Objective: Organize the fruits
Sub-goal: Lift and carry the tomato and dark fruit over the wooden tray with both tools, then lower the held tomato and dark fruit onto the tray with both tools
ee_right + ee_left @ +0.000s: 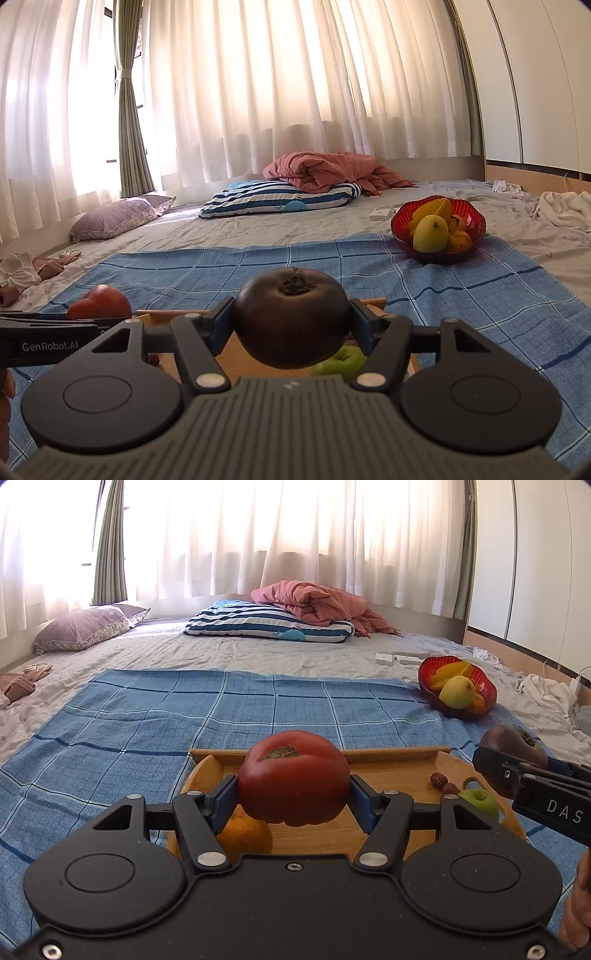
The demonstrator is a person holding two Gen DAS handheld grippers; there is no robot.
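My left gripper (293, 794) is shut on a large red tomato (293, 777) and holds it above a wooden tray (391, 757). The tray holds an orange (247, 836), a green apple (480, 801) and two red dates (443, 783). My right gripper (291, 325) is shut on a dark purple tomato (291, 317) above the tray's right part; the green apple (340, 362) lies under it. The dark tomato (513, 744) also shows at the right of the left wrist view, the red tomato (99, 302) at the left of the right wrist view.
A red glass bowl (400, 221) with a mango, starfruit and oranges stands at the far right on the blue checked cloth (147, 720). Pillows and a pink quilt (317, 600) lie farther back on the bed. White clothes (546, 690) lie at the right.
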